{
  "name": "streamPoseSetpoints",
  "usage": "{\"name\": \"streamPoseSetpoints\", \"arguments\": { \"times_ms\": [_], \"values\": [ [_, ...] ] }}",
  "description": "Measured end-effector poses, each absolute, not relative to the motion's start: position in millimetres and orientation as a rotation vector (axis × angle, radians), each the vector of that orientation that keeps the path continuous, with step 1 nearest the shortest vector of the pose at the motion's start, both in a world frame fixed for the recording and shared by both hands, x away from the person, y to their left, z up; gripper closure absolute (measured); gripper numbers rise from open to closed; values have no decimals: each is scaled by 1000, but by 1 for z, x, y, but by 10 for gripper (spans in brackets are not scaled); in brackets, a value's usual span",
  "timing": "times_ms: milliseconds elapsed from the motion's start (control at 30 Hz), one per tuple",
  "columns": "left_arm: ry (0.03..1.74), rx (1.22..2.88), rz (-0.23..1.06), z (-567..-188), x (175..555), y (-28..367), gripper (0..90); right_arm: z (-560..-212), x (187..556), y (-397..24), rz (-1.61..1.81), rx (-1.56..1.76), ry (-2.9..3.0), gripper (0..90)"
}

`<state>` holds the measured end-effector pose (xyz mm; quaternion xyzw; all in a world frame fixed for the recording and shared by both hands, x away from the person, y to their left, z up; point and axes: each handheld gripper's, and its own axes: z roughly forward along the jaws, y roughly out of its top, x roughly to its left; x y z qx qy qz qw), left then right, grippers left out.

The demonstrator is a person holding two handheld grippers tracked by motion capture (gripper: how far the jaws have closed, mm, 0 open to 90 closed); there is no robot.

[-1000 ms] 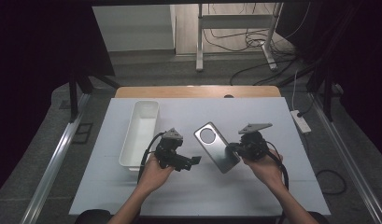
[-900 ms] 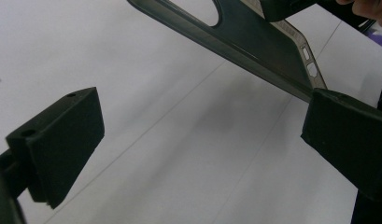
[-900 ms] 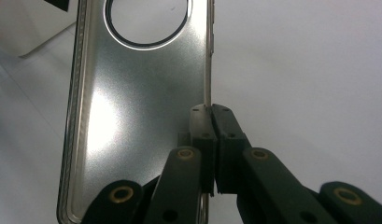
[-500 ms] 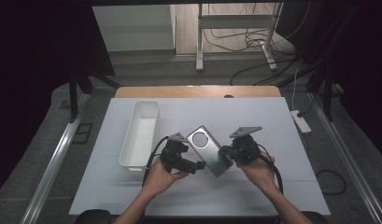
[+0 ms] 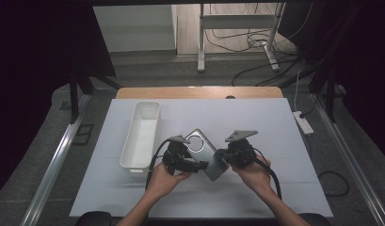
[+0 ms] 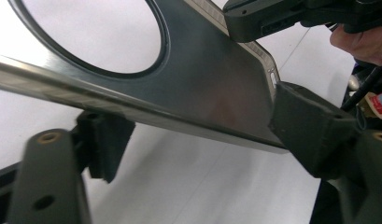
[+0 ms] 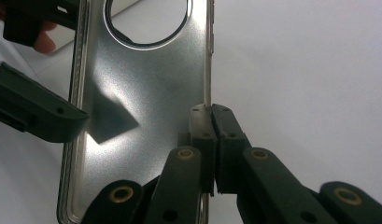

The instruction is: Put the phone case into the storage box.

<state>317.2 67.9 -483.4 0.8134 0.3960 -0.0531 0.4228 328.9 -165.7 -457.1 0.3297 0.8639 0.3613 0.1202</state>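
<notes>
A silver phone case [image 5: 205,151] with a round camera hole hangs just above the white table top [image 5: 256,122], tilted. My right gripper [image 5: 221,155] is shut on its right long edge; in the right gripper view both pads [image 7: 212,135] pinch that rim of the case [image 7: 142,88]. My left gripper [image 5: 199,165] reaches in from the left. Its jaws have just been closing, with the case [image 6: 212,84] between them. One pad [image 6: 305,126] meets the case's corner; the other [image 6: 104,142] sits just under its edge, and no firm press shows.
A long white bin [image 5: 135,168] lies left of the hands, lengthwise front to back. A power strip [image 5: 302,121] rests at the table's right edge. Cables and a metal stand [image 5: 237,28] are on the floor behind.
The right gripper has carried the case left toward the left gripper, and both hands have drawn together. The left jaws have narrowed around the case's left end.
</notes>
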Motion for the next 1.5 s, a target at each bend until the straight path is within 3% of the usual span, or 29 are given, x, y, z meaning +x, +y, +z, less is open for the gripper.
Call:
{"name": "streamPoseSetpoints", "arguments": {
  "times_ms": [33,200,500,567,900,1100,1500],
  "values": [
    [999,2036,-140,-484,317,68,277,-457,328,-165,1060,965,2523,882],
    [1029,2012,-156,-485,318,73,467,-458,326,-162,1063,945,2518,882],
    [1041,1921,-248,-487,321,83,680,-460,323,-159,1056,917,2525,879],
    [1034,1900,-265,-485,321,85,778,-460,321,-158,1047,904,2527,875],
    [999,1978,-154,-472,316,81,794,-459,321,-161,1091,911,2550,852],
    [988,2018,-111,-467,316,84,794,-456,322,-166,1108,931,2563,662],
    [914,2070,-82,-457,316,90,794,-457,327,-178,1206,921,2618,144]
  ]
}}
